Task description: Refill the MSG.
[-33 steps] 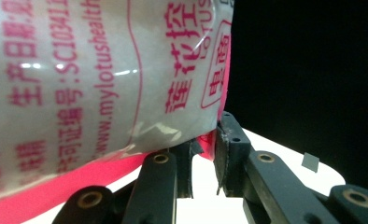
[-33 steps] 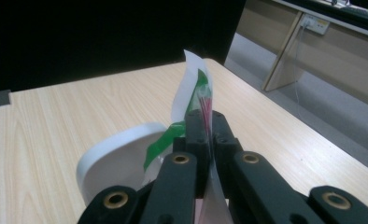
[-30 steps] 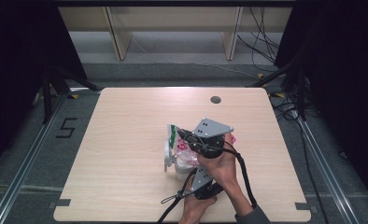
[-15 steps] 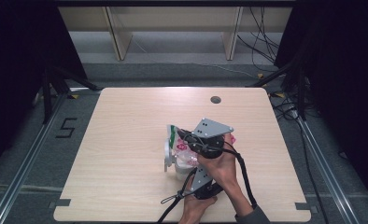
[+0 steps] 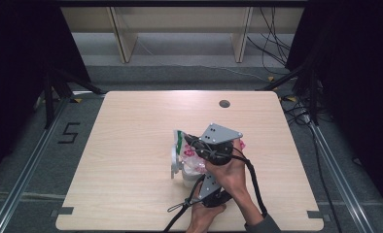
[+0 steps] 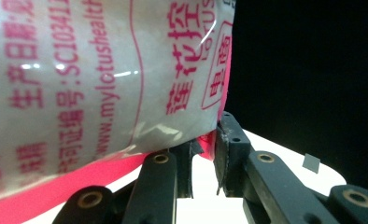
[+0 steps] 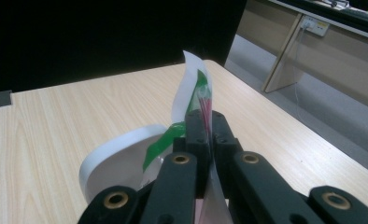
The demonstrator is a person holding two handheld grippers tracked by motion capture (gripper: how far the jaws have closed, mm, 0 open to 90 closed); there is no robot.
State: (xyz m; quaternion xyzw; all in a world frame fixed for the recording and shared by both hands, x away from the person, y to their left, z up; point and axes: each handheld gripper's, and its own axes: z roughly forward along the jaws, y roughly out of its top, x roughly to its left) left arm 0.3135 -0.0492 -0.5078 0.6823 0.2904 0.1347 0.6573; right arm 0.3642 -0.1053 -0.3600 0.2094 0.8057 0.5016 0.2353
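A white snack bag (image 5: 188, 151) with pink and green print is held up over a white mug (image 5: 176, 167) near the front middle of the table. My right gripper (image 5: 190, 141), topped by a grey plate, is shut on the bag's upper edge; in the right gripper view its jaws (image 7: 205, 119) pinch the white and green film (image 7: 191, 91) above the mug's rim (image 7: 109, 161). My left gripper (image 5: 202, 175) comes from below, under the crossed right hand. In the left gripper view the bag (image 6: 102, 74) looms close, and the left gripper (image 6: 205, 142) clamps its pink lower seam.
The wooden table (image 5: 131, 121) has a dark round hole (image 5: 224, 103) near its far edge. A floor mark "5" (image 5: 69, 132) lies to the left, cables (image 5: 299, 114) run at the right, and wooden furniture legs (image 5: 123, 41) stand behind.
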